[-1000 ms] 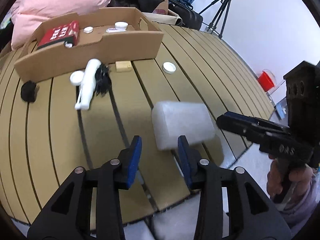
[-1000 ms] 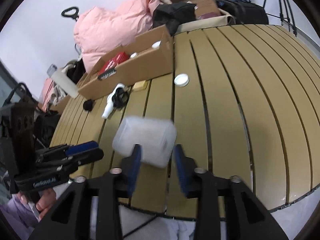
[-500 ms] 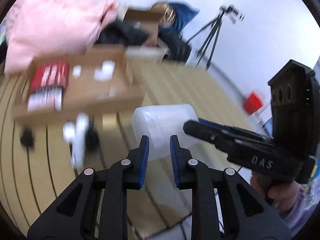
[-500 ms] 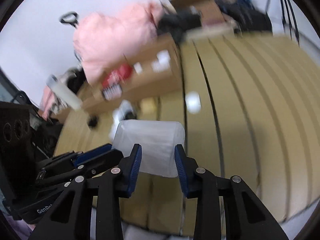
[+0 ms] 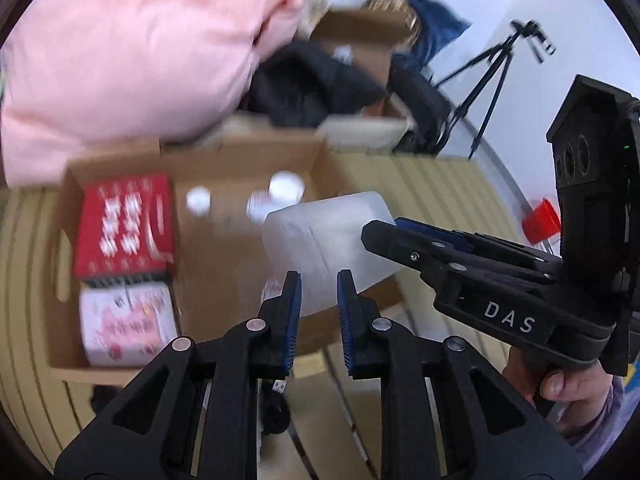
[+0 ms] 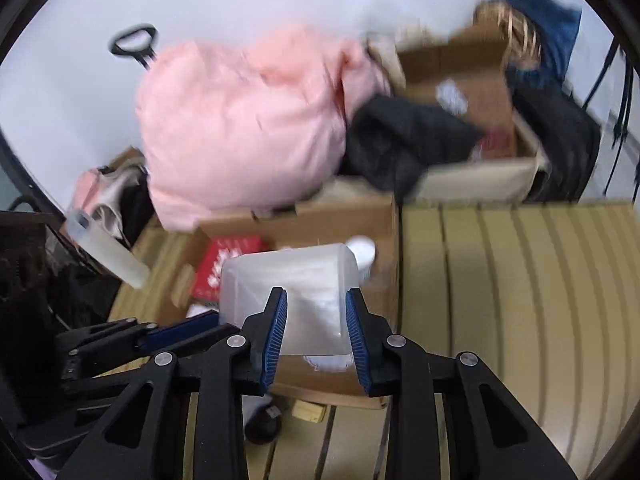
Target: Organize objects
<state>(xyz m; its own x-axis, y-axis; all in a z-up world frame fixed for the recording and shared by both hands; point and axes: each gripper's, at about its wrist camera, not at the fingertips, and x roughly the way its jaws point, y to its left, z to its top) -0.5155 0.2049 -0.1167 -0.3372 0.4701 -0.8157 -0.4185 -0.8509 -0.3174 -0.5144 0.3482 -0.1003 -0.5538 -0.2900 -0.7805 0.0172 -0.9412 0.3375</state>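
Note:
A translucent plastic container (image 5: 328,236) hangs in the air over the open cardboard box (image 5: 224,160). My left gripper (image 5: 318,280) is shut on its near edge. My right gripper (image 6: 316,300) is shut on the same container (image 6: 288,280) from the other side; its black body shows in the left wrist view (image 5: 480,276). The box holds a red packet (image 5: 124,224), a white and pink packet (image 5: 128,324) and small white lids (image 5: 284,188).
The box stands on a slatted yellow table (image 6: 520,300). A pink cushion (image 5: 132,48), black clothes (image 5: 308,88) and another carton (image 6: 472,92) lie behind it. A tripod (image 5: 496,68) stands at the right. A small tan block (image 6: 308,410) and a black object (image 6: 260,428) lie in front of the box.
Both grippers closed on the container, lifted it off the table and carried it forward over the cardboard box. The views are blurred by the motion.

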